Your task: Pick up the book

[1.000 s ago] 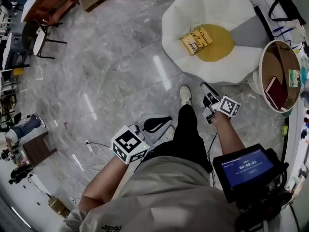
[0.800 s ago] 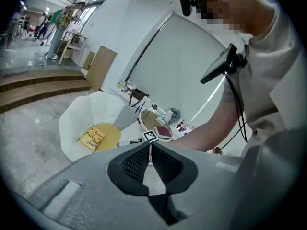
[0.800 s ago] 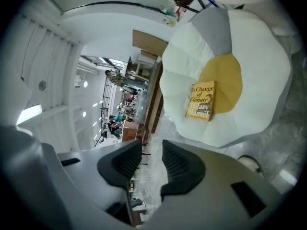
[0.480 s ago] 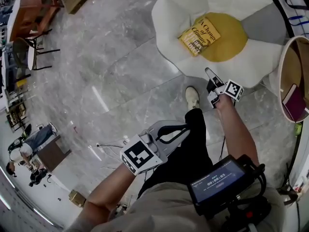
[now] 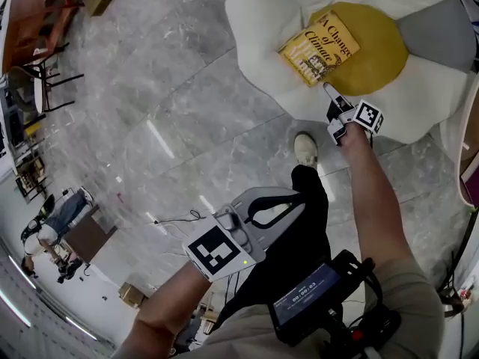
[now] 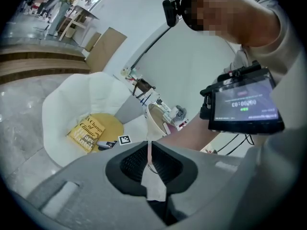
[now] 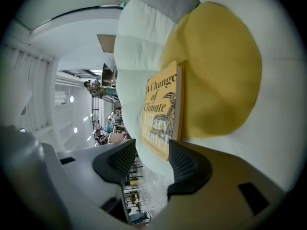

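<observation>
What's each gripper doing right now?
Left gripper: shut, empty.
Right gripper: jaws opening, nothing between them; book just ahead.

We found the book point(image 5: 319, 45) lying on the seat point(image 5: 254, 21), its right part over the centre pad point(image 5: 382, 47) and its left part on the padding beside it. Nearer us, just before the seat, a shoe point(image 5: 305, 149) stood on the floor point(image 5: 187, 111). A side table point(image 6: 154, 115) stood right of the seat, and another table point(image 5: 34, 21) far off left.
</observation>
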`<state>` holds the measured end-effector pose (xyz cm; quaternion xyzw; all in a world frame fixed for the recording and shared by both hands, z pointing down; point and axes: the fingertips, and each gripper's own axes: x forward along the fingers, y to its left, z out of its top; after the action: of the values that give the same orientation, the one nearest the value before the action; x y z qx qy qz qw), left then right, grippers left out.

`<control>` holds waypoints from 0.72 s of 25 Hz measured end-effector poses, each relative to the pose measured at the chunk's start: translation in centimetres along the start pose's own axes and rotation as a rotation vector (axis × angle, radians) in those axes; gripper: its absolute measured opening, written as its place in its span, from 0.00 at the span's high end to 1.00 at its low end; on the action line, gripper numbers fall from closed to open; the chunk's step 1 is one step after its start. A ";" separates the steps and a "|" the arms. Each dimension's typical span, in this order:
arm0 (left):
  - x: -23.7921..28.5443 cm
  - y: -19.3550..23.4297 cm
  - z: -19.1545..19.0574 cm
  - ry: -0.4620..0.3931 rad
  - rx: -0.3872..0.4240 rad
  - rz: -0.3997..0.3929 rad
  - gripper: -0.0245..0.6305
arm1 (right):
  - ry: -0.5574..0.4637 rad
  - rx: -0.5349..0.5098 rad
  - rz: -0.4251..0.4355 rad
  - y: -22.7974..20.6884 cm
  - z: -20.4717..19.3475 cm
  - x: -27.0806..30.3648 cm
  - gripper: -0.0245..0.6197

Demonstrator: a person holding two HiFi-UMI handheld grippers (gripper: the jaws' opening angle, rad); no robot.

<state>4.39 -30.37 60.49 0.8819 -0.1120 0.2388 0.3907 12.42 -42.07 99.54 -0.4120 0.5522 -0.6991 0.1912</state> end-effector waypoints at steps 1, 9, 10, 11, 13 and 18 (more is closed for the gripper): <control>0.4 0.6 -0.2 0.001 0.002 -0.002 0.95 | -0.001 0.005 -0.001 -0.7 0.1 0.7 0.63; 2.1 4.0 -1.0 -0.021 -0.028 -0.004 0.95 | -0.009 0.037 -0.014 -4.7 0.6 4.1 0.58; 2.1 4.3 -1.2 -0.022 -0.038 -0.005 0.95 | -0.004 0.042 -0.012 -5.0 0.5 4.5 0.58; 2.1 4.5 -1.6 -0.020 -0.047 -0.007 0.95 | -0.001 0.048 -0.010 -5.2 0.4 4.9 0.57; 2.0 4.9 -2.5 -0.011 -0.057 -0.009 0.95 | -0.010 0.073 0.007 -5.4 0.2 5.7 0.57; 1.7 5.9 -3.5 -0.014 -0.091 -0.001 0.95 | -0.029 0.096 0.053 -5.8 0.6 7.0 0.57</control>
<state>2.43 -31.71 67.16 0.8650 -0.1250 0.2271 0.4296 9.87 -45.67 107.48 -0.3976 0.5260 -0.7134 0.2372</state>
